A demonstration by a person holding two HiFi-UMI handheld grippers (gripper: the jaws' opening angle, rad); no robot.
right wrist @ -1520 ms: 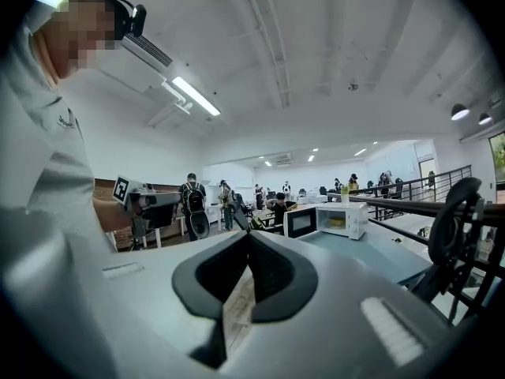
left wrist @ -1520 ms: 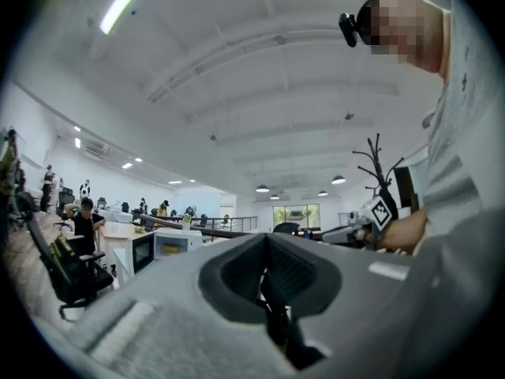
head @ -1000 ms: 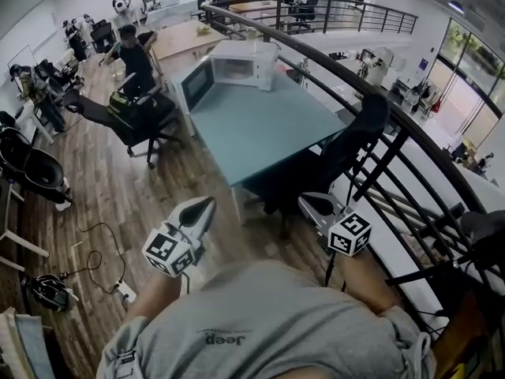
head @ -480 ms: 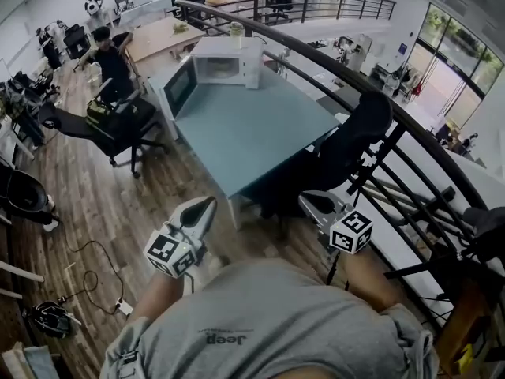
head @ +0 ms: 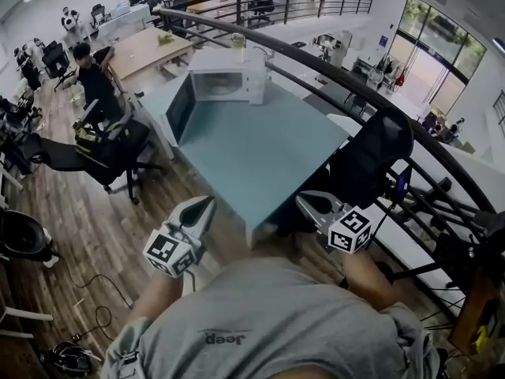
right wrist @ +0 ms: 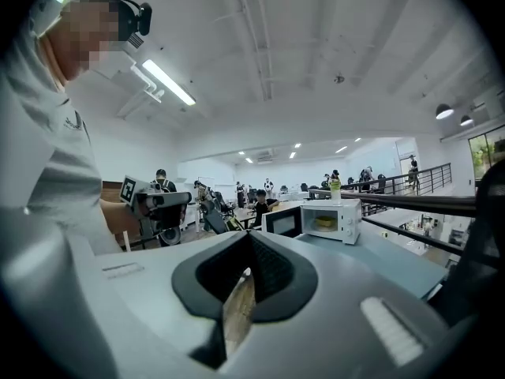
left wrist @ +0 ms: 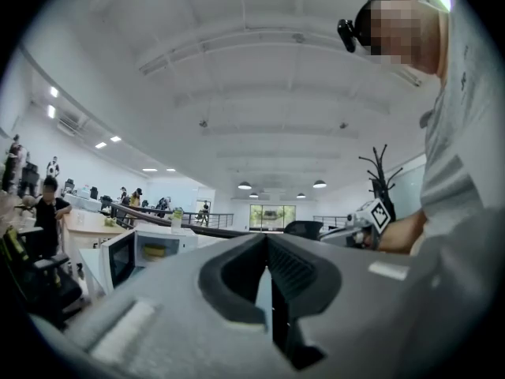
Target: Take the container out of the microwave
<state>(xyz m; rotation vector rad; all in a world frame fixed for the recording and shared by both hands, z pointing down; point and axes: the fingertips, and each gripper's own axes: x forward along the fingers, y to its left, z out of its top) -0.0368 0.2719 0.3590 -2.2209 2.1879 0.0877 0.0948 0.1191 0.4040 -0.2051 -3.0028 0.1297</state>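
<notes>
1. The left tool has its jaws pressed together with nothing between them. It points level toward the far end of the surface.
2. The microwave stands at that far end, well apart from both tools, and its door is swung open to the left.
3. The yellowish container sits inside the cavity, far ahead of both tools. Its long axis cannot be told.
4. The right tool has its jaws closed and is empty. Neither tool is clearly nearer, but the right one probably has the freer line in.
</notes>
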